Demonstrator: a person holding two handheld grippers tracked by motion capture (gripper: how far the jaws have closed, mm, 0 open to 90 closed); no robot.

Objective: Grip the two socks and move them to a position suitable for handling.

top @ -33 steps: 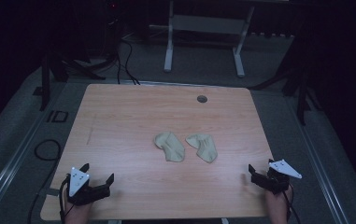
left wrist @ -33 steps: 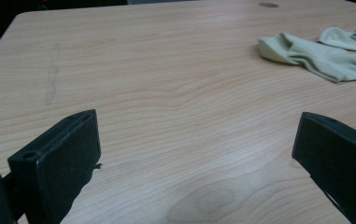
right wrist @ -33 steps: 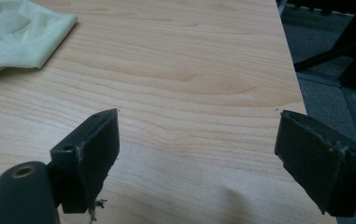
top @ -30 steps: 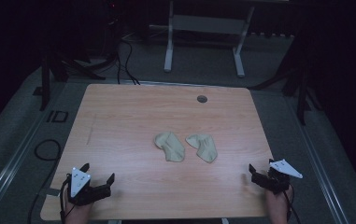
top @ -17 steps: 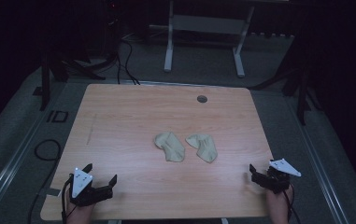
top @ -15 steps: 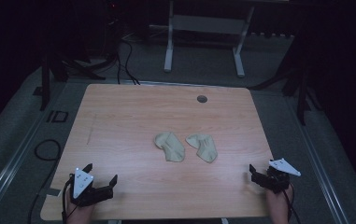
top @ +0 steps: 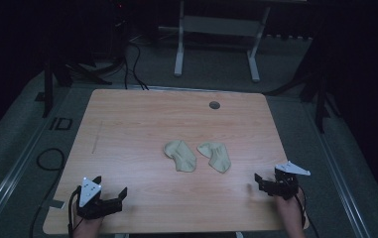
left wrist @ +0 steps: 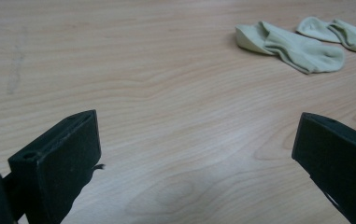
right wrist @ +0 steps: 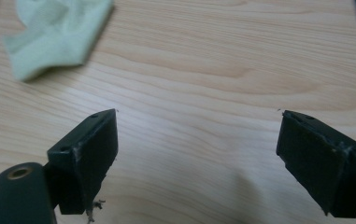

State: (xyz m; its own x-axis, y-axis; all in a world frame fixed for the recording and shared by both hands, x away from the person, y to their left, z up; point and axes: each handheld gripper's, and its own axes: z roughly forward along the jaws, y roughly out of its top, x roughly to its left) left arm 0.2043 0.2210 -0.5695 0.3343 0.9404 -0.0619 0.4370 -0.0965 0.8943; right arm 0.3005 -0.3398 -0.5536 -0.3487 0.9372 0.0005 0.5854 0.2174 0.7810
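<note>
High view puts your left gripper [top: 108, 197] at the near left corner of the table [top: 127, 129], with its jaws spread wide and nothing between them. It rests low over bare wood, well apart from the cloth pieces.

Further to the right, near the middle of the table, lie two pale green socks. The left sock [top: 180, 155] and the right sock [top: 215, 156] are just beside each other, with a narrow strip of wood between them, and both look a little crumpled. In the left gripper view the left sock [left wrist: 290, 46] lies far ahead, beyond the jaws.

At the near right edge your right gripper [top: 265, 184] is also released, jaws far apart and empty. In the right gripper view the right sock [right wrist: 56, 32] lies ahead and to the left.

I judge that the work on the socks is not yet begun: neither is grasped, paired or folded. All is left to do, starting with a reach toward the middle.
</note>
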